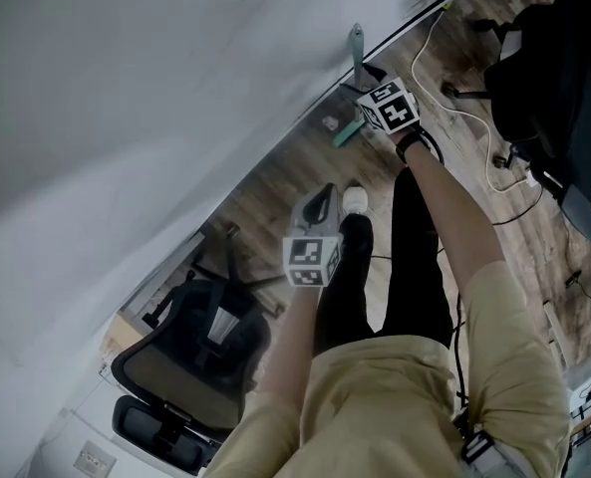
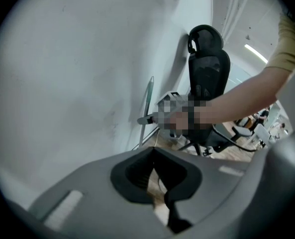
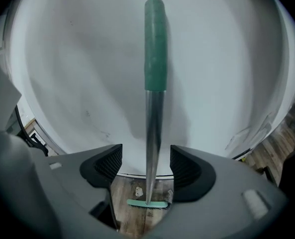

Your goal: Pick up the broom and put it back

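The broom (image 3: 154, 108) stands upright against the white wall, with a green grip at the top of its metal handle and a green head (image 3: 147, 203) on the wood floor. My right gripper (image 3: 146, 166) is open, the handle standing between its pads and touching neither. In the head view the right gripper (image 1: 363, 90) is at the broom (image 1: 356, 53) by the wall. My left gripper (image 1: 320, 202) hangs lower, near the person's legs; in the left gripper view the left gripper (image 2: 154, 176) is shut and empty, with the broom (image 2: 147, 103) far ahead.
A black office chair (image 1: 190, 352) stands at the lower left by the wall (image 1: 126, 88). Another dark chair (image 1: 554, 78) and white cables (image 1: 474, 118) lie at the upper right. The person's white shoe (image 1: 355, 199) is just below the broom head.
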### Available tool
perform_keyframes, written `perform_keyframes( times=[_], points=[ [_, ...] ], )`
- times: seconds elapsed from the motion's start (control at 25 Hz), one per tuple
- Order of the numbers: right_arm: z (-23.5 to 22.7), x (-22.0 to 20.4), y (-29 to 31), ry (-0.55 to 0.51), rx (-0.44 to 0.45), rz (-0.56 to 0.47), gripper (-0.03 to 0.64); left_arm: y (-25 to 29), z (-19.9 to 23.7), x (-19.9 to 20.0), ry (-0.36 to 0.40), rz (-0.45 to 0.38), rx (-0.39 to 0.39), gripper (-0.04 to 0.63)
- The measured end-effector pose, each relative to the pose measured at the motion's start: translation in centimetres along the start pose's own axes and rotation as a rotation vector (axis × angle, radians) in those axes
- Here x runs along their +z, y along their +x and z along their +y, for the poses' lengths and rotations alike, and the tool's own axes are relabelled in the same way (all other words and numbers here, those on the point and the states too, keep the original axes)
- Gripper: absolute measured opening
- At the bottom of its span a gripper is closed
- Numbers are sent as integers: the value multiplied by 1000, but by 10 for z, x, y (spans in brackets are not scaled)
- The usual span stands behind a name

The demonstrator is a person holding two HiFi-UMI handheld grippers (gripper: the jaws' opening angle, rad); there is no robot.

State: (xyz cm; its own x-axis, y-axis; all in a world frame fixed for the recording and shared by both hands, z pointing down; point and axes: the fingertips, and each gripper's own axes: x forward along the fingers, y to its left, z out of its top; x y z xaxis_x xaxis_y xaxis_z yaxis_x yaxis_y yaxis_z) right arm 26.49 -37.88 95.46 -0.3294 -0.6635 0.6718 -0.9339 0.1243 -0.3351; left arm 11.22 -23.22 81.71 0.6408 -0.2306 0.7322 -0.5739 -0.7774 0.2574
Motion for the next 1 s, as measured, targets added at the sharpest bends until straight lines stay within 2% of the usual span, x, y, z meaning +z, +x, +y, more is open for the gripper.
perform_keyframes(
  times=[0.16,0.32,0.52,0.64,0.8,1.0],
  points=[
    [-5,2,-12,35,-18,-16,313,-1,0,5,10,-10,-6,1],
    [6,-11,-55,122,-59,-33,320,-7,-3,17,5,-28,-9,2],
    [51,-14,-141,198,-117,-99,277,-23,-4,59,-11,-101,5,2],
    [74,4,-194,224,-171,-156,233,-41,-10,94,6,-151,-4,2],
    [103,46,-261,196,-234,-247,165,-78,-29,141,33,-225,-30,2],
    [134,118,-342,41,-297,-399,55,-128,-57,194,108,-359,-46,2]
  ],
)
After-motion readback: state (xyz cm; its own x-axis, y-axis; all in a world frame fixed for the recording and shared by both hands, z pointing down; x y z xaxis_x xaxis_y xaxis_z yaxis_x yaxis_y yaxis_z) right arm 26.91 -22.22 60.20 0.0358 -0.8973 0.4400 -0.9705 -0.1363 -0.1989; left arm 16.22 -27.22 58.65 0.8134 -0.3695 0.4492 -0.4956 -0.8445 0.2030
